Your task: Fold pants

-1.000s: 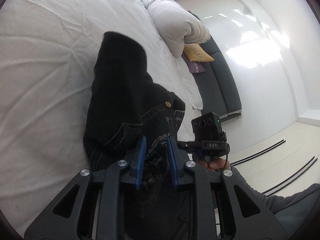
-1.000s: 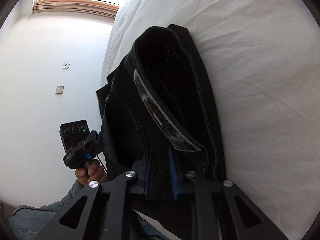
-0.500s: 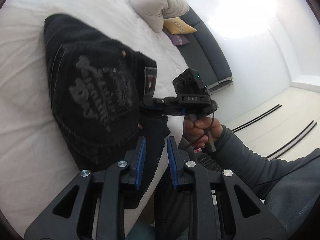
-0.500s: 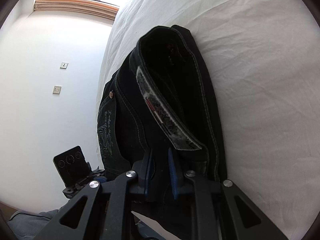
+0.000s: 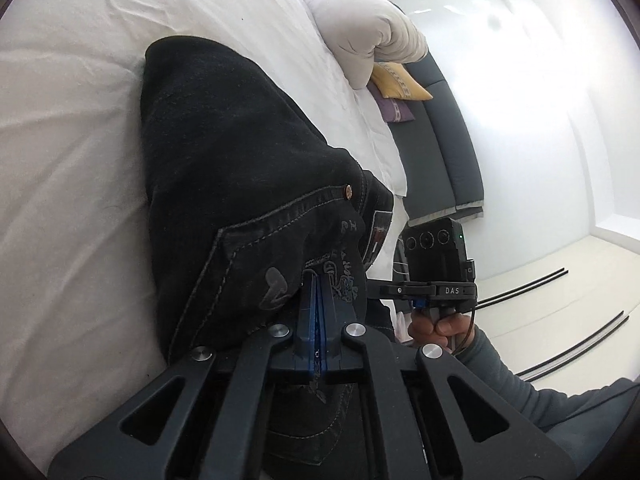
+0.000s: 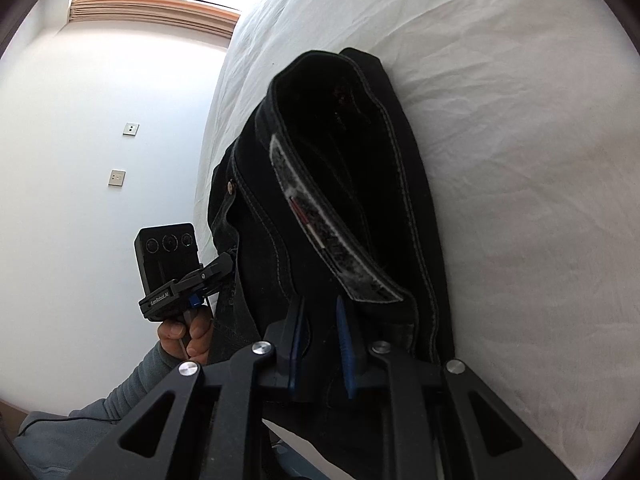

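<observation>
A white bed [image 5: 72,208] is filling most of both views, its sheet [image 6: 520,128] wrinkling around the load it is carrying. Black pants [image 5: 240,184] are lying bunched on that sheet near the bed's edge, the denim doubling over itself with a back pocket and its pale stitching facing the left wrist camera. In the right wrist view the pants [image 6: 348,184] are showing the open waistband, with a woven label [image 6: 332,232] running along the inside of it. A bulky rolled duvet [image 5: 356,20] is sitting farther up the bed, and a dark sofa [image 5: 444,152] is standing beside the bed against the white wall, carrying a yellow cushion [image 5: 400,80] and a purple one just below it.

The left gripper [image 5: 319,292] is pressing its blue fingers together until almost no gap is showing, and they are pinching a fold of the pocket area between them. The right gripper [image 6: 320,320] is holding its fingers a little apart, with dark waistband cloth lying between them; whether they are actually clamping that cloth I cannot tell. Each camera is also catching the other gripper, gripped by a hand [image 6: 186,332] in a grey sleeve beside the pants
</observation>
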{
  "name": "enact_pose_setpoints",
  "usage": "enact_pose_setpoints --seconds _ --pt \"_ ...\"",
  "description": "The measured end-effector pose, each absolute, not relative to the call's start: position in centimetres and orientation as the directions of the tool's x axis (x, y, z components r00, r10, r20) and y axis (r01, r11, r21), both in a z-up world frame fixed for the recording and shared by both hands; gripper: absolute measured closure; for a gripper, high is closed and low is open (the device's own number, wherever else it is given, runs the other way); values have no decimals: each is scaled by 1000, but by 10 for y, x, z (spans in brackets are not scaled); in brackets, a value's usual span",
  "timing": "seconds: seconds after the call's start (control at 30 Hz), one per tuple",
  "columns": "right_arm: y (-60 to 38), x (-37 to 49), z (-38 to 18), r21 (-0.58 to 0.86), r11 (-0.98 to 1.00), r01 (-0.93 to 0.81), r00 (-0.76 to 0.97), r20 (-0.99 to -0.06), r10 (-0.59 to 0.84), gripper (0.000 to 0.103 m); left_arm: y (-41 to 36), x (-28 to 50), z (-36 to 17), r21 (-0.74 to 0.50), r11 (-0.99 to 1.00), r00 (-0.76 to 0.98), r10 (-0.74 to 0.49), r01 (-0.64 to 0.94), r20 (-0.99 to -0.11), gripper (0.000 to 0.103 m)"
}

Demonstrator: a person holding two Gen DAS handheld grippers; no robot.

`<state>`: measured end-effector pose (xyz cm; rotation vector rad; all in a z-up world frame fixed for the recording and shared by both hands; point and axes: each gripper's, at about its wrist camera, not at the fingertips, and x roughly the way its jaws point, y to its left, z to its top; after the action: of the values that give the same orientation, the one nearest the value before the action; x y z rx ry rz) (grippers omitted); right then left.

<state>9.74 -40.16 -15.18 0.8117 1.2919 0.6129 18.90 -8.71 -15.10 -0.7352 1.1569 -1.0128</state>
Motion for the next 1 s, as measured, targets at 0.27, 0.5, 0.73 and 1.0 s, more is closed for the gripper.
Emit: enact_pose_setpoints --seconds 0.27,0.5,0.73,1.0 --pt "-425 75 -90 755 648 -101 314 -594 741 33 -51 124 -97 -843 424 174 -906 332 -387 99" --pt "-437 92 -122 737 676 2 296 -646 703 32 -34 116 -112 -799 565 245 -820 207 -517 46" --pt "-435 114 -145 754 656 44 259 -643 721 32 -12 135 -127 -754 653 271 -739 66 -617 38" --pt "-404 123 -139 695 719 -10 227 -698 679 41 -66 154 -125 -627 765 173 -645 149 -745 55"
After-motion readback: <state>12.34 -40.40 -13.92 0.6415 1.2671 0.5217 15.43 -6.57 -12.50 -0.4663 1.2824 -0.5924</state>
